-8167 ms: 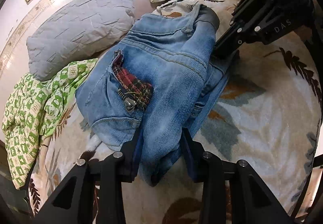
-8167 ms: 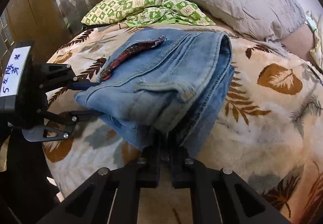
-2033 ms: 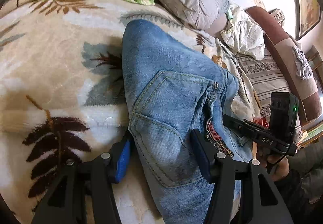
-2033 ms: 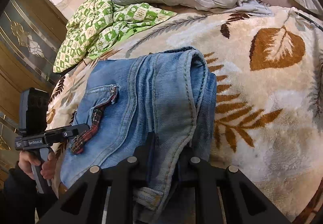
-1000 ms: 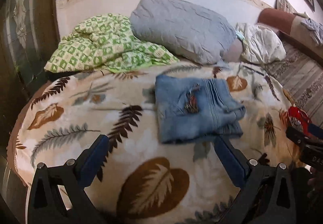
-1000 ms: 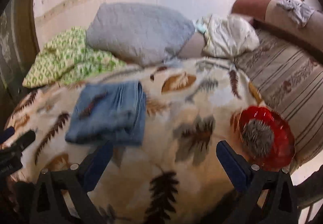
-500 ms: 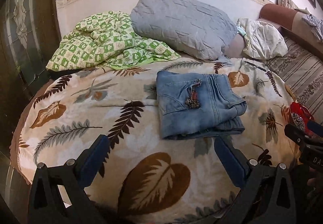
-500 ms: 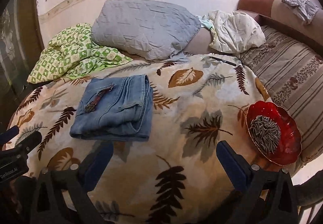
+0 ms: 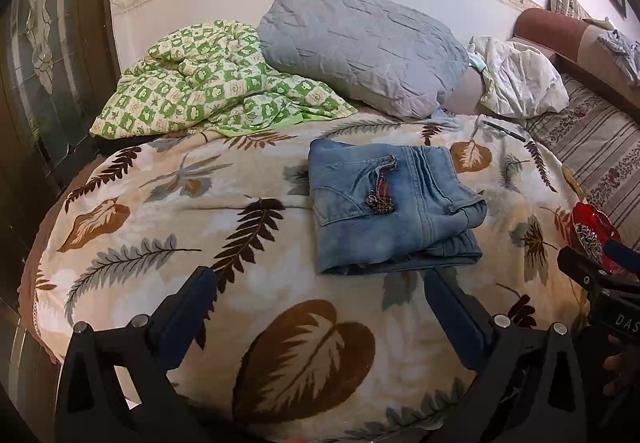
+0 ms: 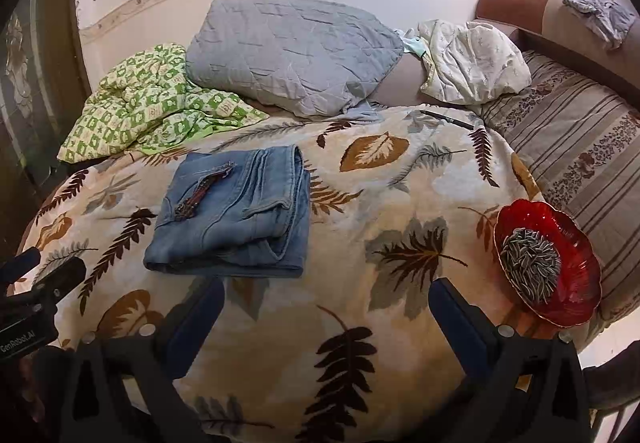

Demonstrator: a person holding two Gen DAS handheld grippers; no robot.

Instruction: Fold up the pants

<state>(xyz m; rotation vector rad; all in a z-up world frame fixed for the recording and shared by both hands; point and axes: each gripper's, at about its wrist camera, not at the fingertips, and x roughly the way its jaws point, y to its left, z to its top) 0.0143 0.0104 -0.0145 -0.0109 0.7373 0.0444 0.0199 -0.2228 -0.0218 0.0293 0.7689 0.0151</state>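
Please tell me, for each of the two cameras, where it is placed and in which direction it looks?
Left wrist: on the left gripper, facing across the bed to the wall; its open fingers frame the folded jeans, the right gripper at the right edge.
Right wrist: on the right gripper, facing likewise; open fingers, red bowl at right.
Shared: jeans, grey pillow.

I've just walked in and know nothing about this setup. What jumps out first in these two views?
The folded blue jeans lie as a neat bundle in the middle of a leaf-patterned blanket, with nothing touching them. Both the left gripper and the right gripper hang wide open in front of the bundle. Off to the right, near the blanket's edge, sits a bright red bowl holding striped seeds.
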